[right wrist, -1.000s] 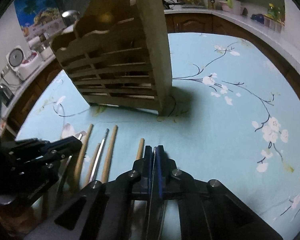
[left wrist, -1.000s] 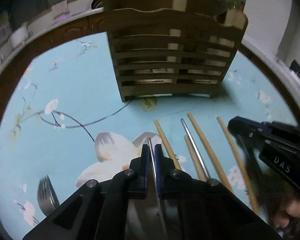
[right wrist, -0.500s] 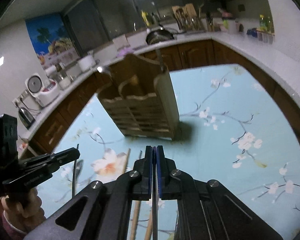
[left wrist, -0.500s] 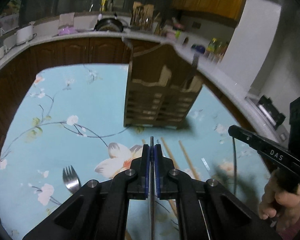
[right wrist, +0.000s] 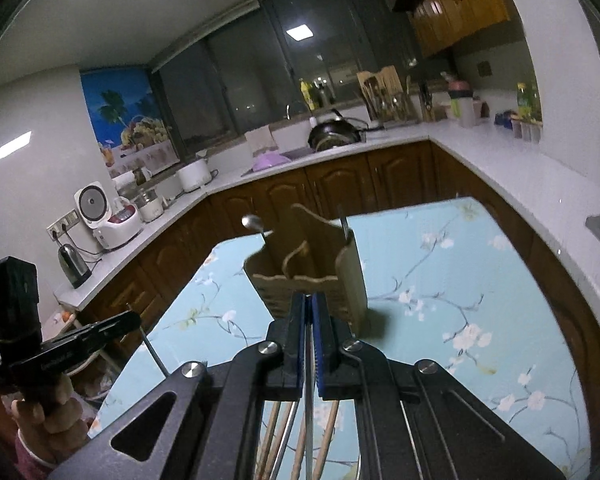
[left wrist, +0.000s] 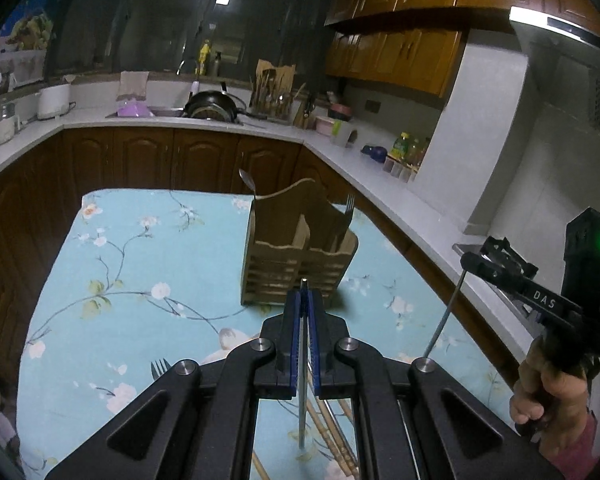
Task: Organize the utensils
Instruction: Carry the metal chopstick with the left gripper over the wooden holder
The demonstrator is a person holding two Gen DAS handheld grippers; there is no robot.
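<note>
My left gripper (left wrist: 304,296) is shut on a thin metal chopstick (left wrist: 302,420) that hangs down from its pads, well above the table. My right gripper (right wrist: 309,300) is shut on a second metal chopstick (right wrist: 307,424) in the same way. Each gripper shows in the other's view: the right gripper (left wrist: 470,259) with its chopstick (left wrist: 444,312), the left gripper (right wrist: 134,320) with its chopstick (right wrist: 154,354). Ahead of both stands the wooden utensil holder (left wrist: 300,256) (right wrist: 308,276), with a spoon (left wrist: 246,178) at its left and a fork (left wrist: 348,206) at its right.
Several wooden chopsticks (left wrist: 332,424) (right wrist: 276,428) lie on the blue flowered tablecloth (left wrist: 120,280) under the grippers. A loose fork (left wrist: 160,368) lies at the left. White counters with dark cabinets (left wrist: 140,156) ring the table. A person's hand (left wrist: 548,392) holds the right gripper.
Both grippers have risen from the tablecloth with their metal chopsticks and tilted up. The holder now looks smaller and lower, and its open top shows.
</note>
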